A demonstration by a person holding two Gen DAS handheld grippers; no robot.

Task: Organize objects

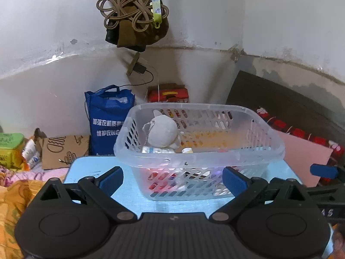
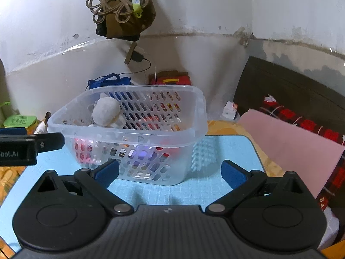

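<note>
Clear plastic basket (image 1: 267, 142) is sitting on the light-blue tabletop (image 1: 90, 168), holding a grey plush toy (image 1: 161, 132) at its far left plus small items that are too blurred to tell. Both the left tool (image 1: 172, 178) and the right tool (image 2: 170, 170) are hanging wide apart and empty, near the basket's front wall.

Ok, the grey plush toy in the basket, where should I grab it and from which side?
Grip the plush toy across its round head, which is the highest, most exposed part. It leans in the basket's far left corner. Come straight down from above: the basket walls block any side approach. The open left gripper looks the closer one. Avoid the thin bead chain hanging from it.
</note>
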